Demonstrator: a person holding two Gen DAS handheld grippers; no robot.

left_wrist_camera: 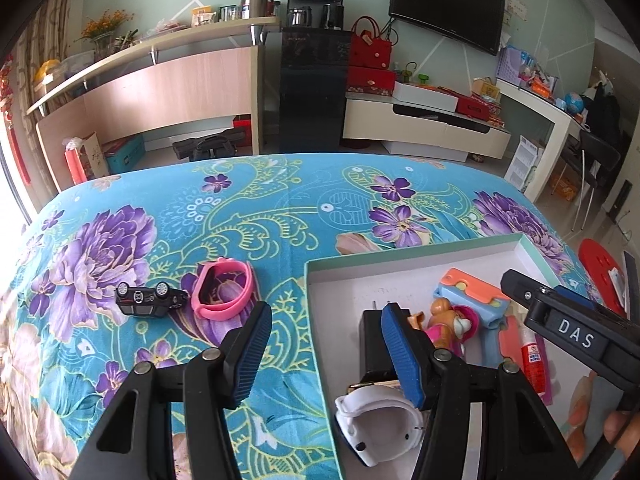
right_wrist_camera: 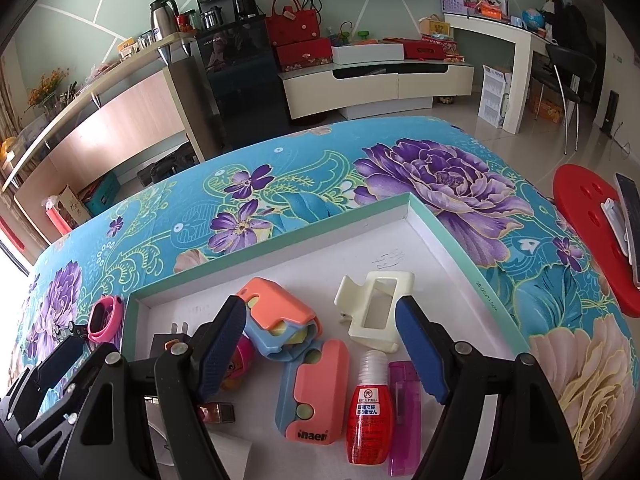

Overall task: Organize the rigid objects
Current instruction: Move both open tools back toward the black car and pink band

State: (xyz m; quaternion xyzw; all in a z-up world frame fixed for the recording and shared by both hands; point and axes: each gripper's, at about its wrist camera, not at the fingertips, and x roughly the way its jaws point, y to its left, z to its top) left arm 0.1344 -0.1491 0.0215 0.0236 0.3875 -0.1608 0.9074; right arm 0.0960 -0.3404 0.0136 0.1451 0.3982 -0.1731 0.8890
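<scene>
Both tools gape wide and hold nothing. The left tool (left_wrist_camera: 326, 354) hangs over the box's (left_wrist_camera: 316, 320) near edge, likely bound for the pink band (left_wrist_camera: 223, 290) and toy car (left_wrist_camera: 150, 299) left out on the surface (left_wrist_camera: 280, 200). The right tool (right_wrist_camera: 320, 344) hovers above the sorted toys, beside the red bottle (right_wrist_camera: 369, 412).

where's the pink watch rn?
Left wrist view: pink watch lies on the floral cloth, outside the box to its left, beside the toy car.
</scene>
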